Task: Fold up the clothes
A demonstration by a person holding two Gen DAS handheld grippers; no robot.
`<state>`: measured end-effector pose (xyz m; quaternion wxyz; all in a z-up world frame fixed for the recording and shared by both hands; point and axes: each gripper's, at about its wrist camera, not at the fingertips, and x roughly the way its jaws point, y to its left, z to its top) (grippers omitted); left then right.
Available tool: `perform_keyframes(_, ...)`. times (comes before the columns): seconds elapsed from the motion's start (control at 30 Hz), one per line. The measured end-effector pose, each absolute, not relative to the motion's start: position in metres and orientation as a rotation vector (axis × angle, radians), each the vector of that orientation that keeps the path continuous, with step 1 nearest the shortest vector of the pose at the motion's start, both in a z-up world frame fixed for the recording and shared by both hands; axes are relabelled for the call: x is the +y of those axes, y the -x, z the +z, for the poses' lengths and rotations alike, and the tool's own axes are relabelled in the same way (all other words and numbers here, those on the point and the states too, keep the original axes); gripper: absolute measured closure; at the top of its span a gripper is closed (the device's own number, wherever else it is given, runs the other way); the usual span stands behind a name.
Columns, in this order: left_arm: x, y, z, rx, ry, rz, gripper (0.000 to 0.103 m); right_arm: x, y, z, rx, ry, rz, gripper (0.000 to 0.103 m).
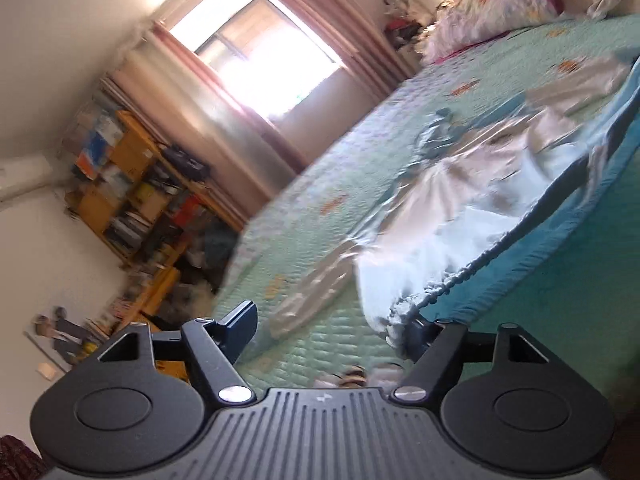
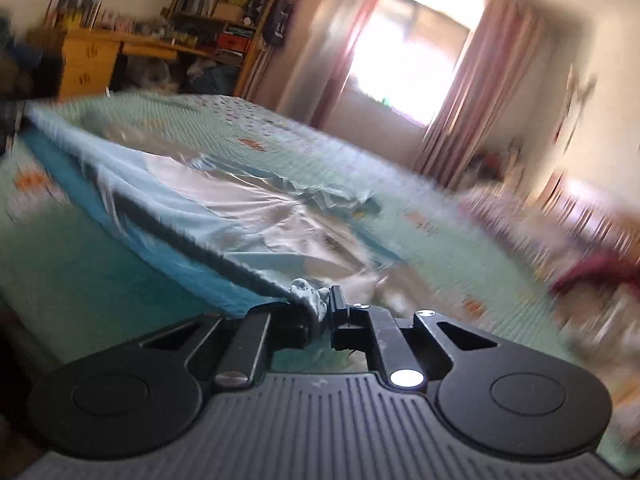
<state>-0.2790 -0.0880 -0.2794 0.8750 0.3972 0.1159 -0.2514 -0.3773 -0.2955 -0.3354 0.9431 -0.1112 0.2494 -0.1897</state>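
Note:
A teal garment [image 1: 492,184] with a gathered elastic band and a pale shiny inside lies spread on the green quilted bedspread [image 1: 320,208]. In the left wrist view my left gripper [image 1: 328,332] has its fingers far apart; the band's end [image 1: 404,308] rests against the right finger, which the cloth partly hides. In the right wrist view my right gripper [image 2: 318,312] is shut on a bunched bit of the garment's band [image 2: 308,294]. From there the band runs taut up and left across the garment [image 2: 240,200]. Both views are motion-blurred.
The bed [image 2: 440,240] fills the middle of the room. A yellow wooden bookshelf and desk [image 1: 132,184] stand past its far side, by a bright window with pink curtains [image 2: 416,48]. Patterned pillows [image 1: 500,4] lie at the head of the bed.

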Motion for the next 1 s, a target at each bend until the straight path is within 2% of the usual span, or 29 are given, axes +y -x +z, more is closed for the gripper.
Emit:
perform_keyframes(0.07,-0.085,0.277,-0.279,0.296,-0.814,-0.556,0.013,-0.310,0.385,-0.322,0.539,0.116,-0.360,0.093)
perform_keyframes(0.13,-0.091,0.265,-0.295,0.333,-0.843,-0.546,0.007,-0.324,0.382,-0.325,0.587,0.055,-0.355,0.092)
perform_keyframes(0.17,-0.096,0.257,-0.308,0.356,-0.850,-0.540,0.008,-0.330,0.376,-0.336,0.614,0.044,-0.365,0.090)
perform_keyframes(0.2,-0.100,0.248,-0.322,0.381,-0.851,-0.537,0.009,-0.336,0.369,-0.347,0.642,0.034,-0.377,0.075)
perform_keyframes(0.27,-0.108,0.243,-0.345,0.418,-0.887,-0.517,0.012,-0.343,0.352,-0.377,0.726,0.020,-0.404,0.054)
perform_keyframes(0.4,-0.103,0.255,-0.362,0.404,-0.899,-0.516,0.012,-0.331,0.361,-0.399,0.722,0.002,-0.365,0.050)
perform_keyframes(0.53,-0.100,0.249,-0.359,0.411,-0.861,-0.518,0.014,-0.326,0.359,-0.413,0.724,0.060,-0.372,0.052)
perform_keyframes(0.6,-0.103,0.243,-0.347,0.423,-0.828,-0.534,0.019,-0.333,0.357,-0.409,0.711,0.011,-0.348,0.072)
perform_keyframes(0.67,-0.106,0.234,-0.334,0.444,-0.793,-0.549,0.024,-0.343,0.356,-0.397,0.709,-0.060,-0.322,0.078)
perform_keyframes(0.77,-0.108,0.225,-0.314,0.474,-0.743,-0.569,0.023,-0.368,0.353,-0.374,0.703,-0.235,-0.297,0.078)
perform_keyframes(0.83,-0.109,0.226,-0.314,0.467,-0.762,-0.559,0.015,-0.376,0.352,-0.367,0.713,-0.264,-0.292,0.072)
perform_keyframes(0.9,-0.110,0.234,-0.335,0.470,-0.842,-0.541,0.010,-0.384,0.350,-0.361,0.724,-0.289,-0.288,0.051)
perform_keyframes(0.97,-0.108,0.242,-0.361,0.491,-0.929,-0.528,0.004,-0.373,0.353,-0.368,0.768,-0.211,-0.288,0.038)
perform_keyframes(1.0,-0.106,0.247,-0.376,0.513,-0.974,-0.528,0.004,-0.369,0.359,-0.371,0.786,-0.192,-0.265,0.036)
